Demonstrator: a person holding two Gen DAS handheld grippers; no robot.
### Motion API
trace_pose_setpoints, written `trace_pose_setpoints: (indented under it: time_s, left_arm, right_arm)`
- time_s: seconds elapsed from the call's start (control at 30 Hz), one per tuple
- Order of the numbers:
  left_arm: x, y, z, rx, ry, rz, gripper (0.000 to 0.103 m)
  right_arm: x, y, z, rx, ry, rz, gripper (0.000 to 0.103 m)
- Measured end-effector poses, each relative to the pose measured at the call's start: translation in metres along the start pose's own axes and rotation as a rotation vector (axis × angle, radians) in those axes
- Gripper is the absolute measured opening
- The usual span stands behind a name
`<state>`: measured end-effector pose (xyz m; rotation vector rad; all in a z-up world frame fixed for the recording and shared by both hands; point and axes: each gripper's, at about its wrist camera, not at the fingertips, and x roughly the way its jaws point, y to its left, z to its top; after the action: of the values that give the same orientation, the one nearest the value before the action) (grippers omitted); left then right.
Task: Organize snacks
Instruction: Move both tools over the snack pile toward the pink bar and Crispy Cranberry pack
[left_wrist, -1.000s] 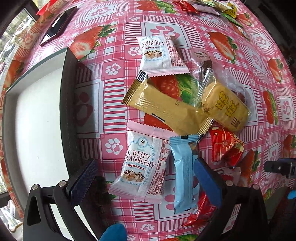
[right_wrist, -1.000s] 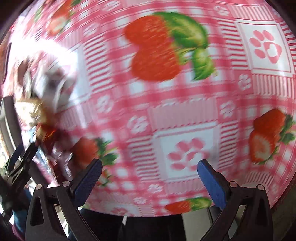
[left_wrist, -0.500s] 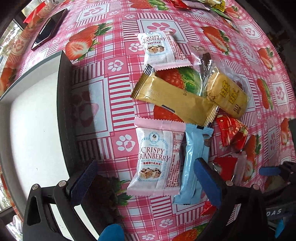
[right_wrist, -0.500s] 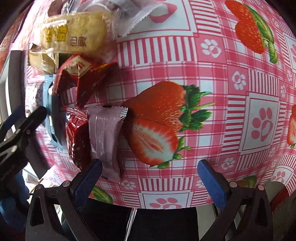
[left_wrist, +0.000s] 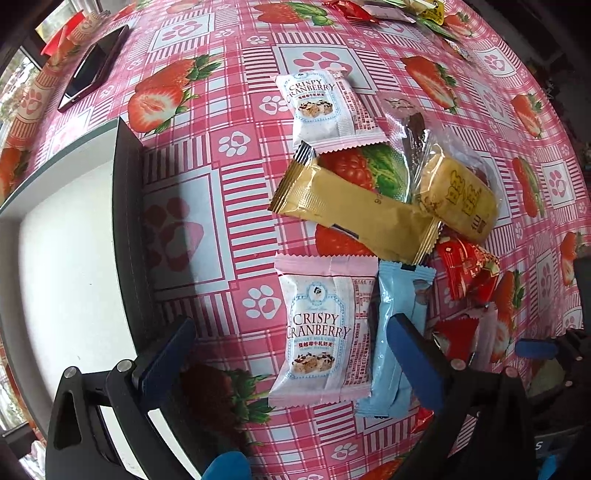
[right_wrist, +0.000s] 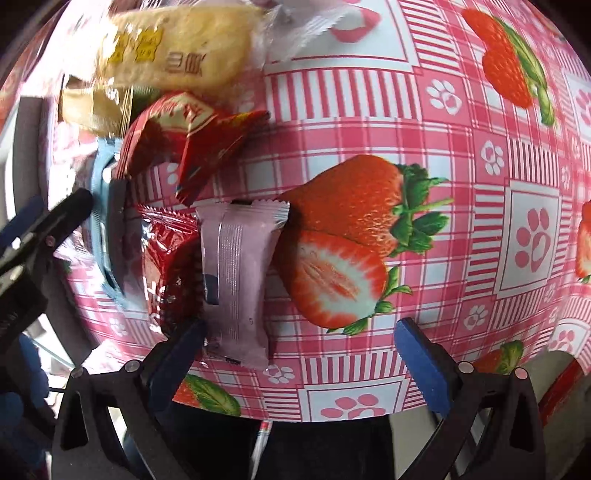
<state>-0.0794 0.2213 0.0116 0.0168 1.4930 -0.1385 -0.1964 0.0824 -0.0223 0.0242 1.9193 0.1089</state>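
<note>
Pink cranberry packet (left_wrist: 323, 328) between left hand-held gripper (left_wrist: 291, 354) (open)

The right gripper (right_wrist: 299, 354) has swung over to the lilac packet (right_wrist: 236, 280).

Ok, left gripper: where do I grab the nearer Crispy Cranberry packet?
Take the nearer Crispy Cranberry packet across its puffed middle, from above. It lies flat, lengthwise between the open left gripper; the blue packet touches its right edge.

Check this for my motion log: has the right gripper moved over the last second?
Yes. The right gripper has swung left towards the snack pile; the lilac packet, earlier out of view, now lies by its left finger.
</note>
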Motion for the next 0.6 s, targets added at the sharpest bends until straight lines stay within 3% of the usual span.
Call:
trace_pose_setpoints:
  time_s: [0.23, 0.47, 0.6]
  left_arm:
    - [0.003, 0.003, -0.004, -0.023, 0.013, 0.0, 0.103]
    - [-0.004, 0.006, 0.0, 0.019, -0.006, 0.118, 0.103]
    - [0.008, -0.003, 0.003, 0.091, 0.029, 0.128, 0.103]
  right_arm:
    - [0.002, -0.036, -0.001, 0.129, -0.003, 0.0, 0.103]
    - [-0.001, 0.003, -0.002, -0.091, -0.077, -0.104, 0.103]
    - [0.002, 0.006, -0.001, -0.09, -0.073, -0.09, 0.103]
